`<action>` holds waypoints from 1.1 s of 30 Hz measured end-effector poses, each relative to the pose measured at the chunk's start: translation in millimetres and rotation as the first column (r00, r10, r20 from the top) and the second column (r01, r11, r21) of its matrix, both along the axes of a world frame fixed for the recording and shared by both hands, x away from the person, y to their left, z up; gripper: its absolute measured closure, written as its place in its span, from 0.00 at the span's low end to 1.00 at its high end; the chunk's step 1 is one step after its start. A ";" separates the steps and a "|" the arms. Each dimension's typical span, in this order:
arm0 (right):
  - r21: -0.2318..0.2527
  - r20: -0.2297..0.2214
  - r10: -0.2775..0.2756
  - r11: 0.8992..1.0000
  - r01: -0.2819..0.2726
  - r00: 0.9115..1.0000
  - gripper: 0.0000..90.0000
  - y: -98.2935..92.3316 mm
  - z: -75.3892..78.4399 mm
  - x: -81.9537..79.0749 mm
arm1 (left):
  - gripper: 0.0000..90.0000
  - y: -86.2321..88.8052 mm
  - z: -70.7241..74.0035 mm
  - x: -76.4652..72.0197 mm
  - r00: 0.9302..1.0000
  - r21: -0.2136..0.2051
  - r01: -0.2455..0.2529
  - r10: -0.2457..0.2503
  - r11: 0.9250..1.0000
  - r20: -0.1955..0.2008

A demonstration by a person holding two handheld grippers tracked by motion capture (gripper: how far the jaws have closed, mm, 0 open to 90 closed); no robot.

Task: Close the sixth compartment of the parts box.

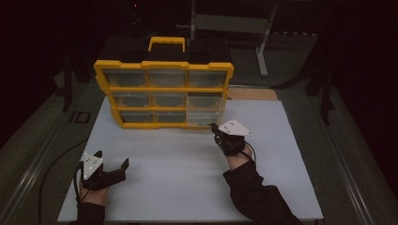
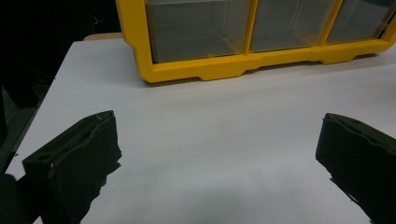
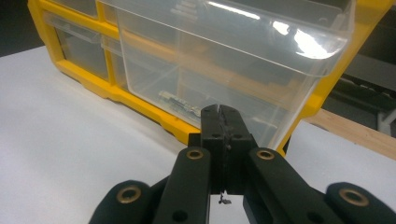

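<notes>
While the yellow organiser (image 1: pixel 163 93) stands at the desk's (image 1: pixel 187 187) far edge, the right gripper (image 1: pixel 217 129) meets its bottom-right clear drawer (image 1: pixel 204 117). The left gripper (image 2: pixel 210 158) idles, fingers wide, empty. Right gripper view: fingers (image 3: pixel 212 135) pressed together against the drawer's lower front, grip uncertain; likely next, a straight pull.

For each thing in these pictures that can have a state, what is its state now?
left gripper: open, jaws wide apart, holding nothing, over the white board.
right gripper: shut, jaws pressed together at the front of the clear drawer; whether it pinches the drawer, I cannot tell.
clear drawer: bottom right, tilted outward.
yellow organizer: upright, handle on top.
</notes>
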State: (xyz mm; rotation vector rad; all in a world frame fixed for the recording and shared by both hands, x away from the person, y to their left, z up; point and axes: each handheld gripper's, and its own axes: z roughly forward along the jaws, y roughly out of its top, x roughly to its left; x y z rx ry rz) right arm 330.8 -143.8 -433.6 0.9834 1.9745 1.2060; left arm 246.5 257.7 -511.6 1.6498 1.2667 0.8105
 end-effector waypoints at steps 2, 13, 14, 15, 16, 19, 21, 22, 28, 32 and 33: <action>-0.007 0.004 -0.008 1.000 0.008 1.000 1.00 0.2 -0.4 1.2 | 0.00 -0.2 0.2 -0.1 1.000 -0.002 0.000 0.000 1.000 0.001; -0.004 0.007 -0.003 1.000 0.003 1.000 1.00 3.7 0.7 5.4 | 0.00 -0.6 0.2 -0.1 1.000 0.000 0.002 -0.002 1.000 -0.001; 0.000 0.003 -0.001 1.000 0.001 1.000 1.00 3.9 0.9 6.0 | 0.00 -0.5 0.1 -0.1 1.000 0.002 0.002 -0.002 1.000 -0.002; 0.001 0.003 -0.004 1.000 0.004 1.000 1.00 4.2 1.0 6.3 | 0.00 -0.5 0.1 -0.1 1.000 0.001 0.001 -0.001 1.000 -0.002; 0.002 0.003 -0.006 1.000 0.006 1.000 1.00 4.3 1.0 6.7 | 0.00 -0.4 0.1 -0.1 1.000 0.001 0.001 -0.001 1.000 -0.003; 0.005 0.003 -0.012 1.000 0.012 1.000 1.00 4.0 1.0 9.1 | 0.00 -0.4 0.1 -0.1 1.000 0.002 0.000 0.000 1.000 -0.003; 0.009 -0.005 -0.012 1.000 0.012 1.000 1.00 3.4 1.1 10.7 | 0.00 -0.5 0.0 0.1 1.000 0.003 0.000 0.000 1.000 -0.003; 0.009 -0.006 -0.014 1.000 0.014 1.000 1.00 3.5 1.1 11.3 | 0.00 -0.5 0.0 0.2 1.000 0.002 0.000 0.000 1.000 -0.003; 0.015 -0.009 -0.013 1.000 0.013 1.000 1.00 4.8 1.7 14.9 | 0.00 -0.6 0.1 0.1 1.000 0.003 0.000 0.000 1.000 -0.002; 0.018 -0.011 -0.015 1.000 0.016 1.000 1.00 5.7 1.8 17.8 | 0.00 -0.7 -0.1 0.2 1.000 0.002 0.001 -0.001 1.000 -0.003; 0.019 -0.010 -0.015 1.000 0.015 1.000 1.00 5.7 1.8 18.3 | 0.00 -0.7 -0.1 0.3 1.000 0.004 0.001 -0.001 1.000 -0.004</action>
